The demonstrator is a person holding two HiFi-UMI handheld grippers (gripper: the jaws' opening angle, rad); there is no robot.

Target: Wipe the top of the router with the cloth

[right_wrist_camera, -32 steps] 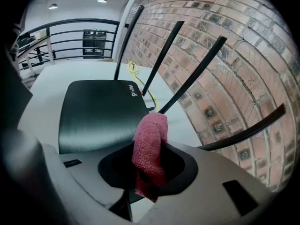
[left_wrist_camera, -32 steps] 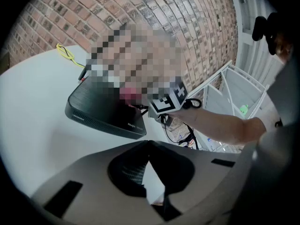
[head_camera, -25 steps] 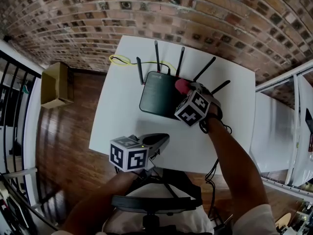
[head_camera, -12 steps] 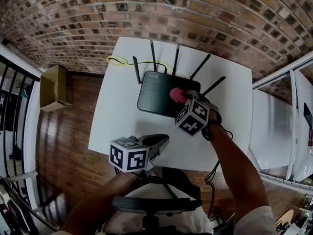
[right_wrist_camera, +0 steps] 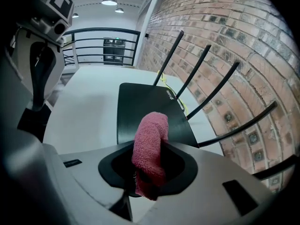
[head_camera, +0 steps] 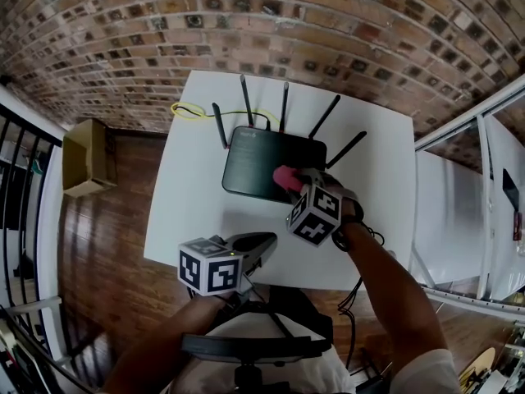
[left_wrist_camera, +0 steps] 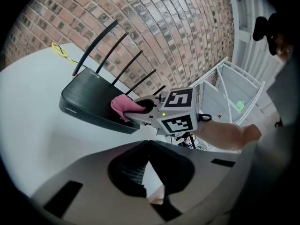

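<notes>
Holding the cloth [right_wrist_camera: 150, 149] clenched in your right tongs [head_camera: 297, 180], you have the pink wad folded up out of the grip and, as far as the left gripper view shows, resting on the top of the router [head_camera: 258, 158] at its right-hand end, towards the edge nearest you. Your left tongs [head_camera: 261, 243] are closed on nothing and hang over the near side of the bench [head_camera: 197, 195], well apart from the router and to its near left.

What the next stroke turns on is this: the router lies with its long axis running left to right across the bench, its antennas [head_camera: 283, 105] standing along the far edge, and nearly all of the dark top lies to the left of the cloth. I judge the wipe should therefore travel leftward along that axis, with your right hand doing the work since it is the one at the router. Most of the top looks yet to be covered from where the cloth sits. Keep the strokes short of the antennas so the tongs do not knock them, and mind the yellow cable [head_camera: 187, 109] lying at the far left corner
</notes>
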